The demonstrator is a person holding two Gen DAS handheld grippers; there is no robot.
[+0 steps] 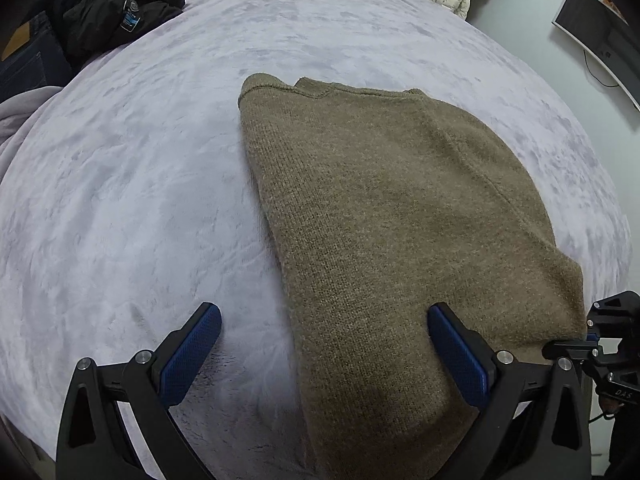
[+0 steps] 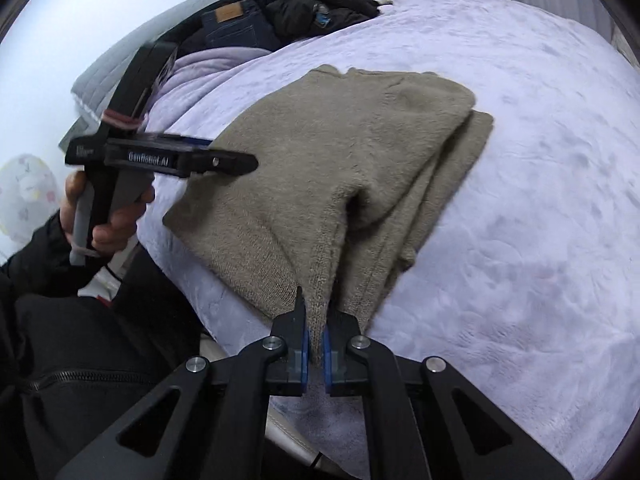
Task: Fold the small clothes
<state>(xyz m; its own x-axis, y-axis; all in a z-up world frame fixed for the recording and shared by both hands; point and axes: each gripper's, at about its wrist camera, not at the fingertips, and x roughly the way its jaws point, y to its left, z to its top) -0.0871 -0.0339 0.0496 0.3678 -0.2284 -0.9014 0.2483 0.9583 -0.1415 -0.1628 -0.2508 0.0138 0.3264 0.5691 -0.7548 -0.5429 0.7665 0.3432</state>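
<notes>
Right, nearest in the right wrist view, the right gripper point(image 2: 316, 344) is seen clamped on a corner of the sweater point(image 2: 320, 168), the knit drawn up into a ridge between its blue pads point(image 2: 306, 346). That pinch is presumably kept so the near right corner can be carried over for another fold, since the cloth beside it already lies in stacked layers.

Just beyond, the left gripper point(image 1: 324, 344) is held with its fingers wide apart, nothing between them. In its own view it is poised above the sweater's near edge, the right pad point(image 1: 456, 356) over the knit and the left one over bare blanket point(image 1: 120, 200). It looks to be lined up for a grip on the near left corner, so that both corners may be lifted together; that is a judgement only.

Further out, the sweater is spread on the lilac blanket, already folded narrow, with its neckline at the far end. It is kept flat there, most likely so the fold lands square.

Farthest off, at the far left, dark clothes point(image 1: 104, 12) are heaped, well apart from the work.
</notes>
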